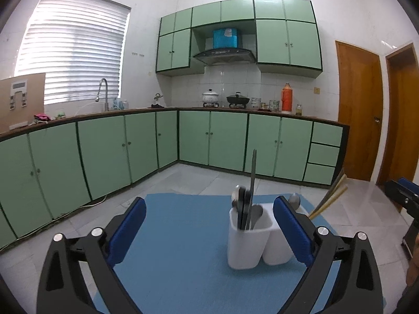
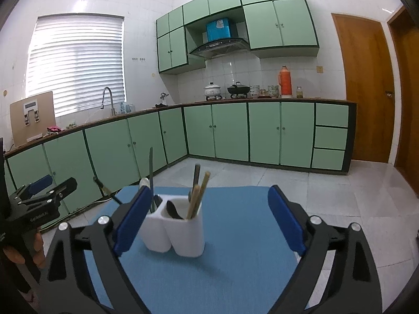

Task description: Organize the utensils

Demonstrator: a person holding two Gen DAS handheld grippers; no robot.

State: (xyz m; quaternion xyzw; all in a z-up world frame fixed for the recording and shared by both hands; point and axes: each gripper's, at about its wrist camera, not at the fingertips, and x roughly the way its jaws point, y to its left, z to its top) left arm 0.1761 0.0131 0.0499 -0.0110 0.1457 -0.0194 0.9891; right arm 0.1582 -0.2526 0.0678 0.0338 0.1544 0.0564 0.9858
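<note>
A white two-compartment utensil holder (image 1: pixel 251 240) (image 2: pixel 183 235) stands upright on a blue mat (image 1: pixel 178 238) (image 2: pixel 235 251). One compartment holds spoons (image 1: pixel 239 198) and a long thin knife (image 1: pixel 253 172) (image 2: pixel 151 170). The other holds wooden chopsticks (image 1: pixel 330 198) (image 2: pixel 200 193) and a dark spoon (image 2: pixel 174 209). My left gripper (image 1: pixel 209 206) is open, with the holder just ahead and its right finger overlapping the holder's right side. My right gripper (image 2: pixel 209 193) is open too, and the holder sits ahead beside its left finger. Neither gripper holds anything.
The mat's far edge gives way to a pale tiled floor (image 2: pixel 340 188). Green base cabinets (image 1: pixel 104 151) run along the left and back walls. Two wooden doors (image 1: pixel 358 110) stand at the right. A hand (image 2: pixel 15 253) holds the left gripper at the left edge of the right wrist view.
</note>
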